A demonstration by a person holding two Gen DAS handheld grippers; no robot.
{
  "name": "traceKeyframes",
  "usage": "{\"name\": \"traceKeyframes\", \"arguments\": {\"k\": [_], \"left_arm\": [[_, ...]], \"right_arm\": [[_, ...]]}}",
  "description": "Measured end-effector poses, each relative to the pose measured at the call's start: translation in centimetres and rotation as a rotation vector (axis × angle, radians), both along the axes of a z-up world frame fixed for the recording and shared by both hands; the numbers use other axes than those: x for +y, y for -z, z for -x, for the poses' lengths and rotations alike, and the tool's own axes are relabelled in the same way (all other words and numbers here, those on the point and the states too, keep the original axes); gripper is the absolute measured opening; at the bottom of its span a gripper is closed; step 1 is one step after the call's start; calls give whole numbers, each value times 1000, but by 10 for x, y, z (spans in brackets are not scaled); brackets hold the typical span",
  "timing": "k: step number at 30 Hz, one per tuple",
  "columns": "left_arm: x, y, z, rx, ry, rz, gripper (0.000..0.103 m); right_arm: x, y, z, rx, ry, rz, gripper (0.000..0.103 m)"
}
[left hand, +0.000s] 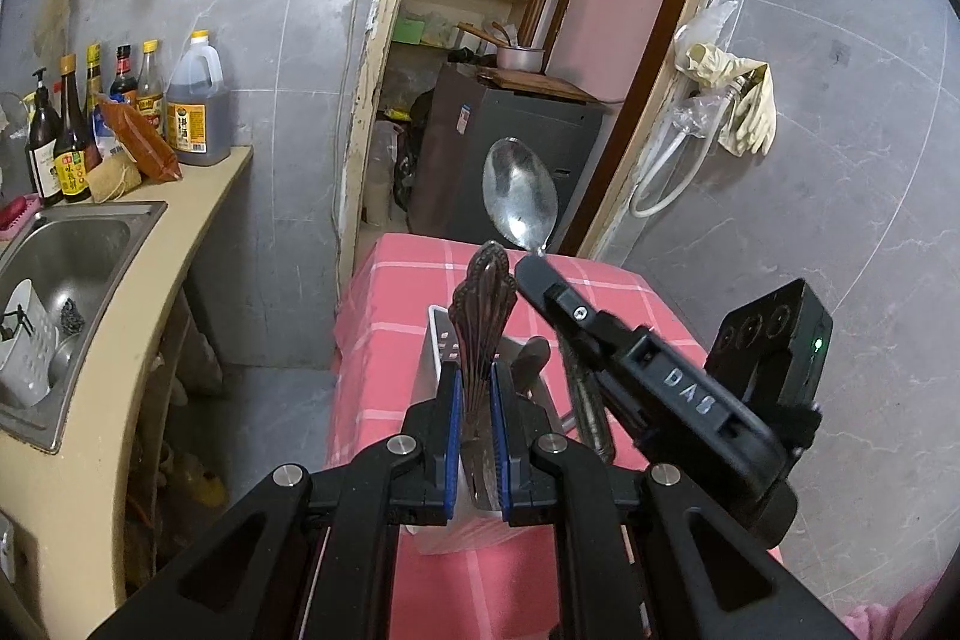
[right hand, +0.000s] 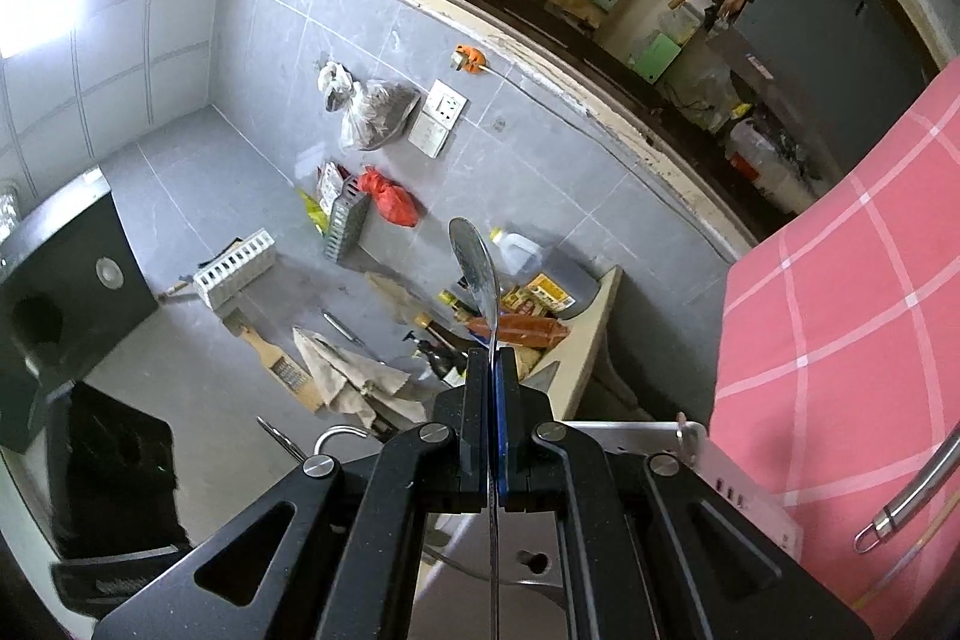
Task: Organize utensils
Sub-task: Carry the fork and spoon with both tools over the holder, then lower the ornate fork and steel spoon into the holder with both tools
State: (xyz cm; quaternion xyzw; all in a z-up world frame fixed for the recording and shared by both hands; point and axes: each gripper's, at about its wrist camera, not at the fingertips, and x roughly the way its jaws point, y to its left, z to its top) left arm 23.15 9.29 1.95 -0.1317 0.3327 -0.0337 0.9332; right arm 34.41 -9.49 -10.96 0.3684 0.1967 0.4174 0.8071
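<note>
Gripping ornate utensil handle (left hand: 483, 304), left tongs (left hand: 475, 388) hold it upright above white holder (left hand: 437, 334) on pink-checked bench (left hand: 390, 340). Right tongs (right hand: 492, 370) clamp spoon (right hand: 475, 259) by thin stem, just right of left tongs. Risk: spoon pivots in narrow pinch or strikes handle during lowering.

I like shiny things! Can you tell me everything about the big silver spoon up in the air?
The spoon looks like polished metal, with a wide oval bowl that mirrors the room. Its thin handle is pinched between the shut right tongs, so the bowl sticks out past their tips. It is held in the air above the pink checked tablecloth, touching nothing but the tongs.
</note>
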Motion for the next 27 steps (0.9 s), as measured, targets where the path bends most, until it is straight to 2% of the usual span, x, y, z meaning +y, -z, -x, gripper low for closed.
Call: {"name": "traceKeyframes", "arguments": {"k": [12,19,27], "left_arm": [[-4,2,-7,12,0,-5,9],[-2,7,-9,18,-7,5,9],[0,11,-12,24,-12,15,9]], "right_arm": [[-2,3,11,-58,37,112,2],[-14,1,15,-56,42,167,3],[-19,3,14,-45,33,183,3]]}}
